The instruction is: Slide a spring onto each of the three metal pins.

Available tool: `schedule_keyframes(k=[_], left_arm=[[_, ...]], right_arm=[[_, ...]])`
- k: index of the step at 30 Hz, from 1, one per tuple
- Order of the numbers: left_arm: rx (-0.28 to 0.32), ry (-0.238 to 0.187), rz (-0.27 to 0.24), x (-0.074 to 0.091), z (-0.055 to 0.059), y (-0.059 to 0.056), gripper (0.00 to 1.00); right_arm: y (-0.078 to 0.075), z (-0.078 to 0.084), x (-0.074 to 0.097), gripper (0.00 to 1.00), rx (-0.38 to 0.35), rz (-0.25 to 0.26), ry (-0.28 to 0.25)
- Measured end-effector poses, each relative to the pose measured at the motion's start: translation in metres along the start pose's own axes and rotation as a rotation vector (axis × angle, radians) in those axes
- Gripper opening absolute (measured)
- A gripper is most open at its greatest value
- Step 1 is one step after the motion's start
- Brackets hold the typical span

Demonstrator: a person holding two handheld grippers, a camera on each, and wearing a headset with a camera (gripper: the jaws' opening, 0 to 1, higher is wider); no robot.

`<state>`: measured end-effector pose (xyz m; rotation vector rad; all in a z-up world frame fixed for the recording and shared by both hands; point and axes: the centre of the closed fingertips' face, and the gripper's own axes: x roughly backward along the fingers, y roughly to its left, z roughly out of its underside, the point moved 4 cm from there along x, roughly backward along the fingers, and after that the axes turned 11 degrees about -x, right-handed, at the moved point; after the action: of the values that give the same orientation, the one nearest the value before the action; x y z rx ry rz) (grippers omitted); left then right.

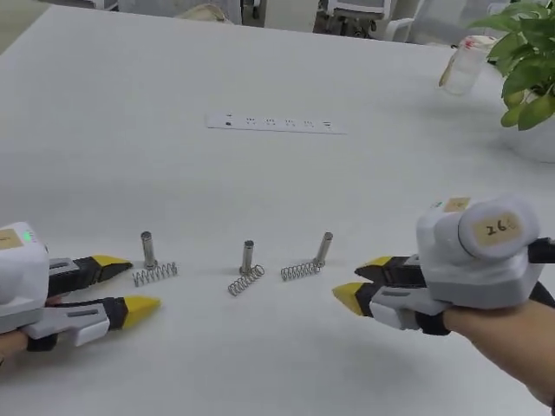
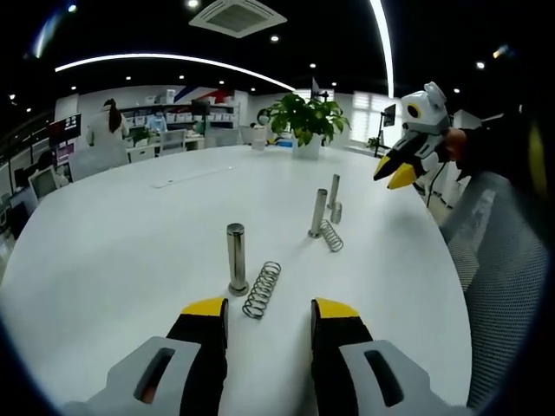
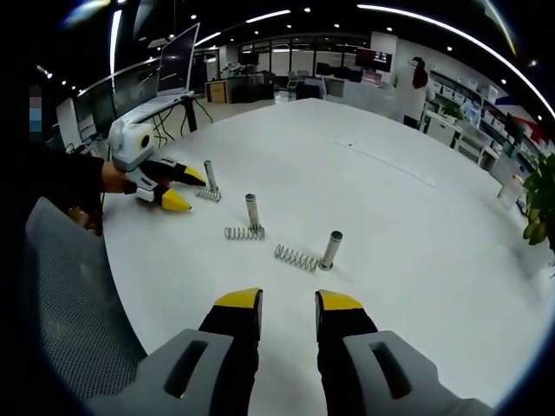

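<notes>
Three upright metal pins stand in a row on the white table: left pin [image 1: 148, 250], middle pin [image 1: 248, 257], right pin [image 1: 324, 249]. A loose spring lies beside each: left spring [image 1: 155, 275], middle spring [image 1: 246, 280], right spring [image 1: 300, 271]. My left gripper [image 1: 132, 282] is open at the left, its yellow tips just short of the left pin [image 2: 236, 258] and its spring [image 2: 262, 289]. My right gripper [image 1: 364, 279] is open at the right, empty, facing the right pin [image 3: 330, 250] and the right spring [image 3: 297, 257].
A flush power socket strip [image 1: 275, 123] sits in the table [image 1: 104, 139] further back. A potted plant [image 1: 526, 61] and a clear cup [image 1: 462, 65] stand at the far right corner. Office chairs line the far edge.
</notes>
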<state>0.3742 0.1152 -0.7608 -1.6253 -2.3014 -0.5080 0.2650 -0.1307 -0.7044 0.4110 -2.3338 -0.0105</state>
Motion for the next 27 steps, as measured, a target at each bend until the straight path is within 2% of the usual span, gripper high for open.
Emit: schedule_keyframes(k=[22, 27], left_arm=[[-0.047, -0.005, -0.003, -0.0056, 0.0023, 0.0070, 0.13], [-0.051, -0.003, -0.006, -0.0054, 0.0021, 0.0072, 0.12]], right_arm=[[0.0013, 0.0014, -0.0013, 0.22, -0.002, -0.005, 0.008], [0.0016, 0.0012, -0.0013, 0.22, -0.005, -0.006, 0.005]])
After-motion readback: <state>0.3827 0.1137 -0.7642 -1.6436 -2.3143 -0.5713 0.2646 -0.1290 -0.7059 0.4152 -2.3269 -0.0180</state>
